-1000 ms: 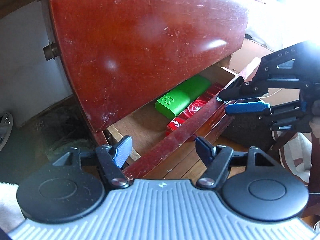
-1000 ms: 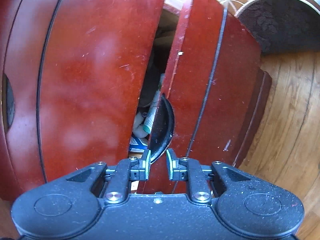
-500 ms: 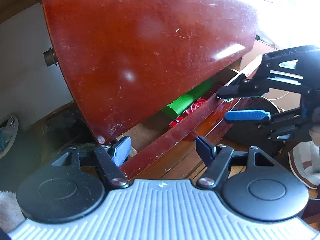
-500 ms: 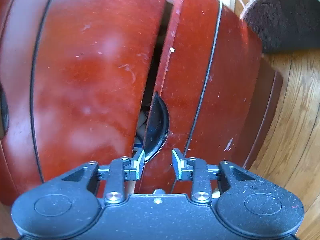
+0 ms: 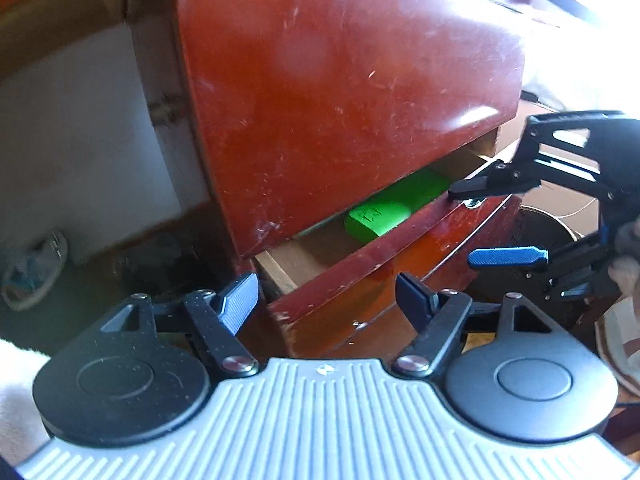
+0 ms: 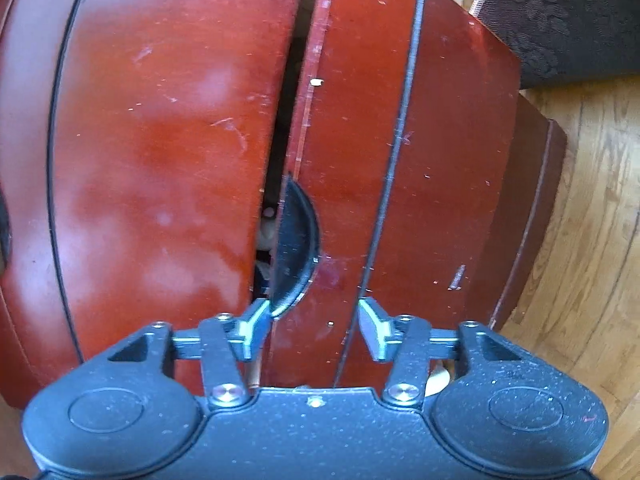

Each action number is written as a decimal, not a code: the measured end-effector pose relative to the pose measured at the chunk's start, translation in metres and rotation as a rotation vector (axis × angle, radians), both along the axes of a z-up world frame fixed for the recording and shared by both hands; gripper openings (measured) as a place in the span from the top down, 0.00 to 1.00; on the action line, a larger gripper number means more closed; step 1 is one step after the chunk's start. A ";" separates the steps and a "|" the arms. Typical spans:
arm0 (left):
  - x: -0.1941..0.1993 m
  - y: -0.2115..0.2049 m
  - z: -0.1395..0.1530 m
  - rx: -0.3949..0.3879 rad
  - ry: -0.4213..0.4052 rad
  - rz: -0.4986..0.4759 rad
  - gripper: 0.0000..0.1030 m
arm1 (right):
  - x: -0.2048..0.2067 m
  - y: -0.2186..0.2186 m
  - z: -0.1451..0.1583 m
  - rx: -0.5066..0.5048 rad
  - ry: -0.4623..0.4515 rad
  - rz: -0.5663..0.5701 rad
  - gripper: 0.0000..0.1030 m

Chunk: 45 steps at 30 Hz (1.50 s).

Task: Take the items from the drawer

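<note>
Trouble here, as I judge it, comes from the narrow opening: the drawer (image 5: 360,276) sits only partly out of the dark red cabinet (image 5: 340,92), so any reach for what is inside has to pass a thin gap under the front above it.

On the left side, the left tool (image 5: 326,294) hovers with its jaws spread wide and empty, just off the drawer's near corner. If it goes in now, a finger could catch the drawer lip or scrape the front above.

Further along, the green case (image 5: 394,206) lies inside the drawer, half tucked under that overhanging front, which blocks a clean top grip.

To the right, the right tool (image 5: 476,224) also stands open, gripping nothing, its upper finger resting at the drawer's top edge by the dark finger notch (image 6: 298,240). A slip there could knock the drawer further shut.

A dark cushion (image 6: 560,16) and the wooden floor (image 6: 592,208) lie beyond, well clear.
</note>
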<state>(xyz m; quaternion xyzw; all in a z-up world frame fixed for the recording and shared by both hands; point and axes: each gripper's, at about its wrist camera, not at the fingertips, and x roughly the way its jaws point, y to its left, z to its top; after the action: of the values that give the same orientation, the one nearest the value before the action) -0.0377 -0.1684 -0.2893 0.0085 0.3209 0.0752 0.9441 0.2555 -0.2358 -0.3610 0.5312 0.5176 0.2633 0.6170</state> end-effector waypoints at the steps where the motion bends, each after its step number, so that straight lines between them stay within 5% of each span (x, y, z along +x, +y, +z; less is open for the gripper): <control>1: -0.005 -0.005 -0.001 0.013 -0.006 0.003 0.25 | 0.000 0.001 0.000 -0.005 0.001 -0.001 0.44; 7: -0.022 -0.026 -0.009 -0.008 0.001 0.014 0.10 | 0.001 0.004 0.000 -0.010 0.022 -0.005 0.43; 10: -0.029 -0.039 -0.011 -0.030 0.011 0.016 0.08 | 0.002 0.006 -0.005 -0.031 0.037 0.002 0.25; 24: -0.066 -0.094 -0.008 -0.027 0.033 -0.013 0.04 | 0.018 0.026 -0.014 -0.119 0.100 0.045 0.25; 36: -0.086 -0.140 0.002 -0.008 0.032 0.021 0.04 | 0.042 0.065 -0.005 -0.187 -0.025 0.109 0.25; 45: -0.092 -0.145 0.041 0.046 0.031 -0.020 0.06 | 0.075 0.085 -0.004 -0.188 -0.040 0.122 0.25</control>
<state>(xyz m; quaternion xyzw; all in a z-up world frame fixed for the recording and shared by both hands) -0.1298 -0.3137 -0.2481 0.0344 0.3335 0.0731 0.9393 0.3307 -0.1504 -0.3649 0.4332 0.5589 0.2613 0.6570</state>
